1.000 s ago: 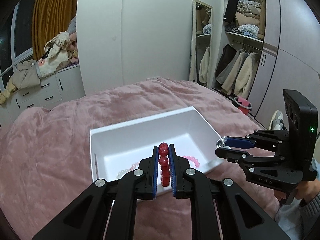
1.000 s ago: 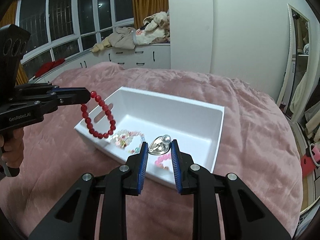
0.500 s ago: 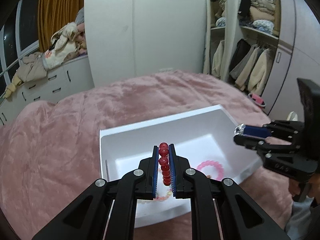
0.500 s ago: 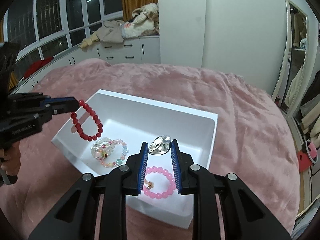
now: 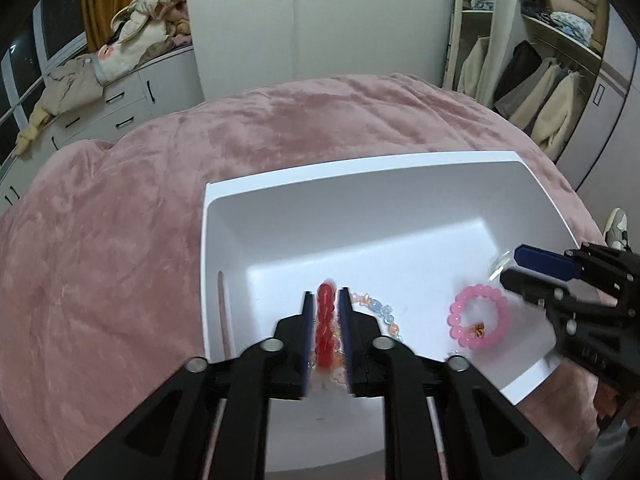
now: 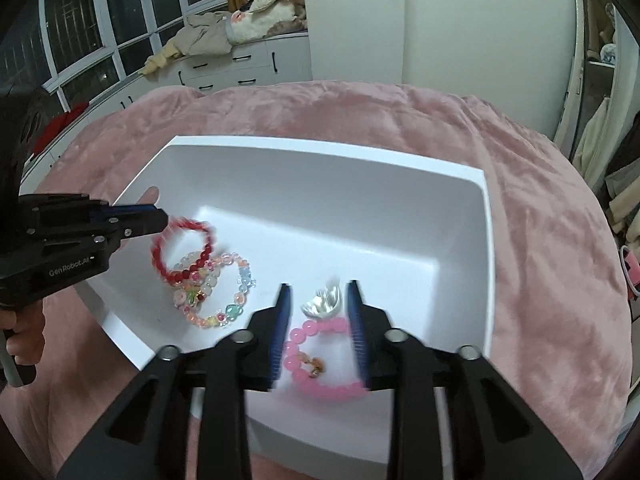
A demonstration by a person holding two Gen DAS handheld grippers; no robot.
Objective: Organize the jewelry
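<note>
**Two grippers over the white box of jewelry**

On the left side, the left gripper (image 6: 160,218) reaches over the left wall of the white box (image 6: 486,240), which stands on the pink blanket (image 6: 540,208). Its jaws are close together and seem to pinch the red bead bracelet (image 6: 182,250). In the left wrist view the red beads (image 5: 325,320) stand in a column between the two blue pads (image 5: 306,336), but the picture is blurred by motion, so I cannot say for sure that the grip is firm. The lower part of the red bracelet hangs over the multicolor bead bracelet (image 6: 224,292), which lies on the floor of the box near the left wall; whether the two touch is not clear.

More to the right, the right gripper (image 6: 318,322) is above the near part of the box. Its jaws are apart. Between them shows a small pearly shell-shaped piece (image 6: 326,302), blurred; I cannot tell whether the pads touch it or whether it rests on the box floor. Just below it, the pink bead bracelet (image 6: 320,360) lies flat on the box floor, with a small orange charm (image 6: 314,366) inside its ring.

In the left wrist view the right gripper (image 5: 516,266) comes in from the right edge, just beside the pink bracelet (image 5: 478,316).
</note>
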